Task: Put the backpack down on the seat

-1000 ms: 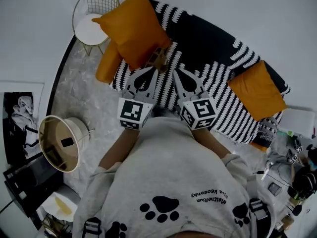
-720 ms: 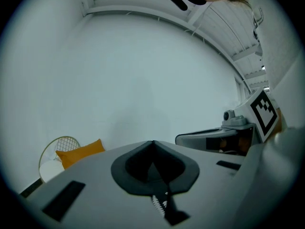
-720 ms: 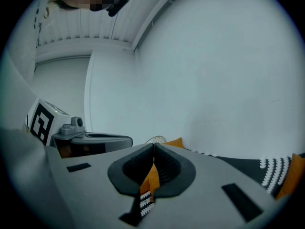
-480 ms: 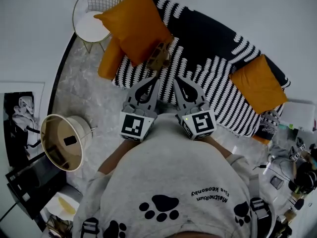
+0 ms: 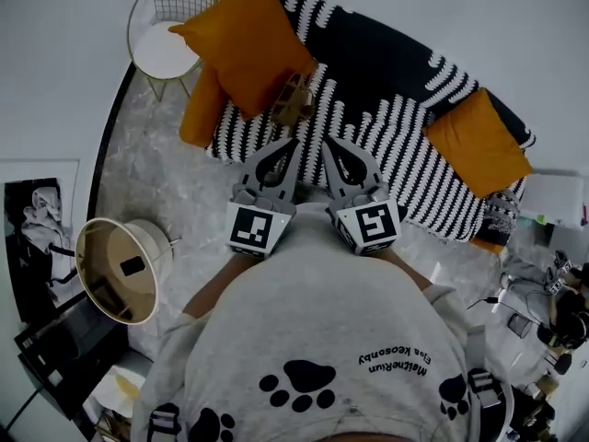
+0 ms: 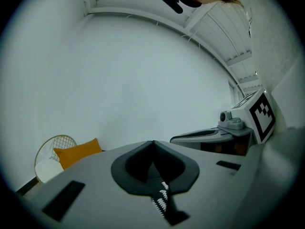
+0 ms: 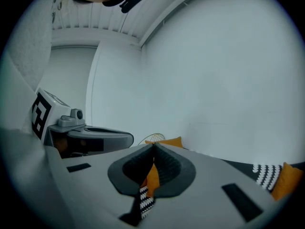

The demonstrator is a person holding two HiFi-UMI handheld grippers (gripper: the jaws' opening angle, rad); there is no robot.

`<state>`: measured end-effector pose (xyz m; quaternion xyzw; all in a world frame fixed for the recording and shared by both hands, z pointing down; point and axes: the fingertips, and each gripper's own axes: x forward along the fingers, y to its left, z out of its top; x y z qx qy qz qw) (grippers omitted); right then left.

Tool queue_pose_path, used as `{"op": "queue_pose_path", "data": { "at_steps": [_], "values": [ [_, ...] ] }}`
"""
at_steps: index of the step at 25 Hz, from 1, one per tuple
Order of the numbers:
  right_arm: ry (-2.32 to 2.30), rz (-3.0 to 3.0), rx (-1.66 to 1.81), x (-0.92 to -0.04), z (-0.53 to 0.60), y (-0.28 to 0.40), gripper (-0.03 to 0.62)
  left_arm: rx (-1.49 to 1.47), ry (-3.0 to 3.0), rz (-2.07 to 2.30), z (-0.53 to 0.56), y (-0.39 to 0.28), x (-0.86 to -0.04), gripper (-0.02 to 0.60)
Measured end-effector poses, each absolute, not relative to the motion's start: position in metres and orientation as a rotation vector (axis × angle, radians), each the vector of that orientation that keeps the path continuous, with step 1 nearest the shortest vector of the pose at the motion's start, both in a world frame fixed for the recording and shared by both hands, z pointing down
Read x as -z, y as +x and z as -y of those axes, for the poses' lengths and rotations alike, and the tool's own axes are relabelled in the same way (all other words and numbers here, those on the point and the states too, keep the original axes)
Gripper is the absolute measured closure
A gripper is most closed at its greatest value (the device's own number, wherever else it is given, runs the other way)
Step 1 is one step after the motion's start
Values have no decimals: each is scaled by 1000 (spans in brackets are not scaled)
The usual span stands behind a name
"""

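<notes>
Both left gripper (image 5: 293, 144) and right gripper (image 5: 325, 144) are pressed together, empty; only head view shows the lampshade (image 5: 115, 270).

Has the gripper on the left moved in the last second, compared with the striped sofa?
Yes. The left gripper has drawn back slightly from the striped sofa, toward the person; its tip sits farther from the small brown thing on the seat.

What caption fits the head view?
Grey left claw and grey right claw, both shut, before a striped black-and-white sofa with orange cushions.
</notes>
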<state>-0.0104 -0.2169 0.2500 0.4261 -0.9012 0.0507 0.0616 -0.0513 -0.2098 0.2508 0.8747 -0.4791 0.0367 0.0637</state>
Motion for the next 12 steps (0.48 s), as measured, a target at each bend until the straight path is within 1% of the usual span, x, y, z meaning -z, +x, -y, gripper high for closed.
{"op": "queue_pose_path", "data": {
  "at_steps": [2, 12],
  "values": [
    [1297, 2719, -150, -252, 213, -13, 560, -59, 2655, 1449, 208, -53, -249, 561],
    [1326, 2723, -171, -269, 202, -41, 560, -176, 2664, 1406, 197, -83, -272, 561]
  ]
}}
